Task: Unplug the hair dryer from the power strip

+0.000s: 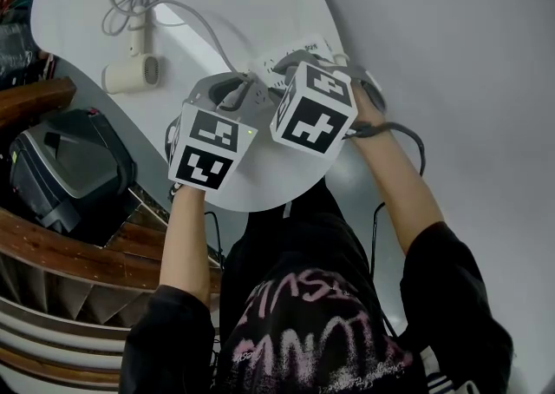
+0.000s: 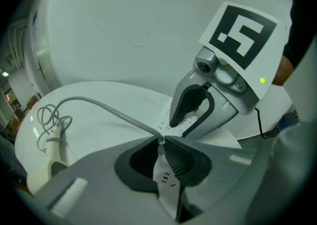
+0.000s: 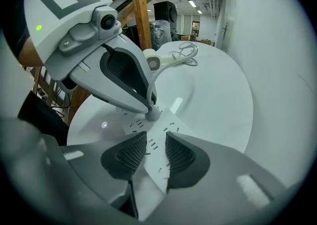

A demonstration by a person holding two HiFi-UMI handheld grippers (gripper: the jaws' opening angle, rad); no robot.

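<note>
A round white table (image 1: 87, 2) lies under both grippers, which meet close together at its near side. The left gripper (image 2: 161, 144) points steeply down with its jaws closed together, their tips pinching the grey plug (image 3: 152, 114). The plug sits against the face of the power strip (image 3: 153, 164), right at those tips. The right gripper (image 3: 156, 135), just beside the left one and also angled down, has its jaws standing apart. The white power strip runs along under the gap between them, with its slots showing there, and nothing is clamped. Whether the pads brush the strip I cannot tell. The cream hair dryer (image 1: 132, 71) lies on its side well beyond the left gripper, off to that gripper's left on the far part of the table. Its grey cord (image 2: 109, 107) is bunched in loose loops by the handle, then sweeps across the table straight to the left gripper's closed tips
</note>
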